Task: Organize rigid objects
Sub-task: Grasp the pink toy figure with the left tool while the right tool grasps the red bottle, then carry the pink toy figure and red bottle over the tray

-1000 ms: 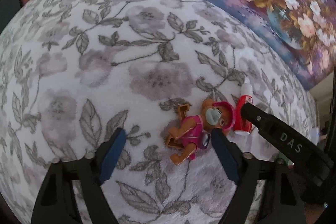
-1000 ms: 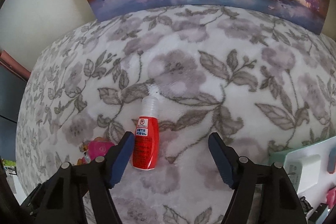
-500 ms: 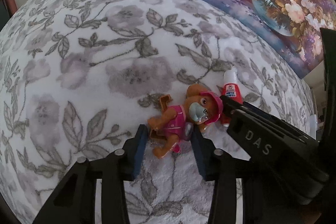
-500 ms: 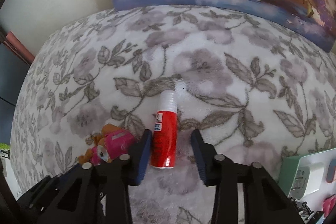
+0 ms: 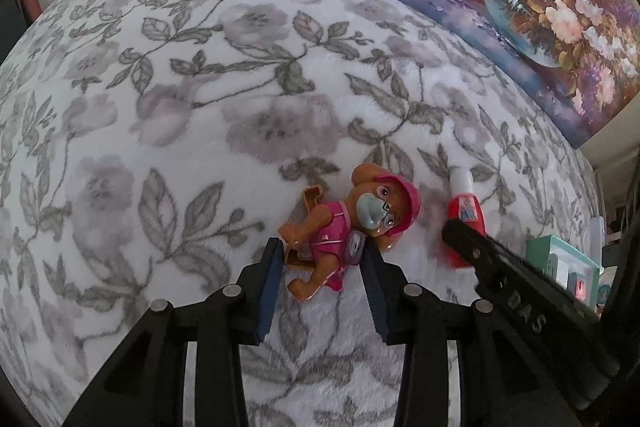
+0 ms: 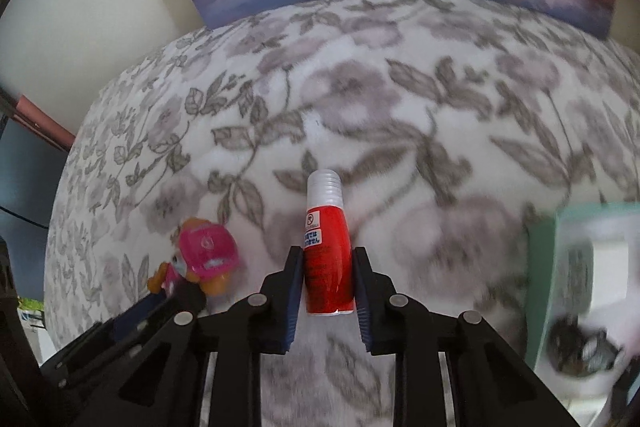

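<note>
A brown toy dog (image 5: 336, 243) in a pink outfit and cap lies on the floral blanket (image 5: 160, 107). My left gripper (image 5: 322, 251) is shut on its body, with a blue pad against each side. In the right wrist view the toy dog (image 6: 204, 251) lies to the left, with the left gripper's fingers (image 6: 160, 303) on it. A small red bottle (image 6: 326, 251) with a white cap points away from me. My right gripper (image 6: 327, 259) is shut on its lower half. The left wrist view shows the red bottle (image 5: 464, 219) just right of the toy, partly behind a right-gripper finger (image 5: 500, 267).
A large flower painting (image 5: 520, 7) leans on the wall behind the blanket. A teal box (image 6: 580, 267) holding small items stands at the right, blurred; the left wrist view shows the teal box (image 5: 560, 267) at its right edge.
Both grippers went from wide open to shut: the left around the toy dog, the right around the red bottle. The right wrist view has shifted and is now blurred, with the teal box larger.
</note>
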Tool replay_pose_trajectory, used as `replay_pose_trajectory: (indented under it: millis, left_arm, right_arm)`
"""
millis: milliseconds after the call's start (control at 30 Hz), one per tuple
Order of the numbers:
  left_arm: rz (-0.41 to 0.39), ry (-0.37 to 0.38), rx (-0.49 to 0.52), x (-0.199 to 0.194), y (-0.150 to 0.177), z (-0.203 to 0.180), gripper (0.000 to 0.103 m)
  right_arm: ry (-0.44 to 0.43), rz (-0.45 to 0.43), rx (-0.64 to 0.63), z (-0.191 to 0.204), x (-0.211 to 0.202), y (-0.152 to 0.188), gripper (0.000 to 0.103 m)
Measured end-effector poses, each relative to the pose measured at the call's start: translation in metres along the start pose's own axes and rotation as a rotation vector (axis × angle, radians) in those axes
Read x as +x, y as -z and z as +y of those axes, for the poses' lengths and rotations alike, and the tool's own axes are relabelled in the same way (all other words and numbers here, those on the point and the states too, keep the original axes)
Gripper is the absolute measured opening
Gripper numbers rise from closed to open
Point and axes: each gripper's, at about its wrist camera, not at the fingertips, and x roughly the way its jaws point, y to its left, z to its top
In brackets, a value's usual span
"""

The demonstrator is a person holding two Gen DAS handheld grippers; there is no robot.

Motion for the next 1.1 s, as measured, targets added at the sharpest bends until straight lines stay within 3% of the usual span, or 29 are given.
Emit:
replay_pose_trajectory:
  millis: [367, 733, 1100]
  left_arm:
    - [-0.049, -0.04, 0.032, -0.042, 0.026, -0.01, 0.038]
    - [-0.193, -0.036, 0.088, -0.112, 0.051, -0.03, 0.038]
    - [-0.253, 0.002, 0.15, -0.143, 0.077, -0.067, 0.038]
  right_arm:
    - [0.019, -0.03, 0.018, 0.001, -0.044, 0.047, 0.026]
    - [0.005, -0.078, 0.028, 0.001, -0.106, 0.087, 0.025]
    - [0.055, -0.124, 0.114, -0.043, -0.152, 0.116, 0.025]
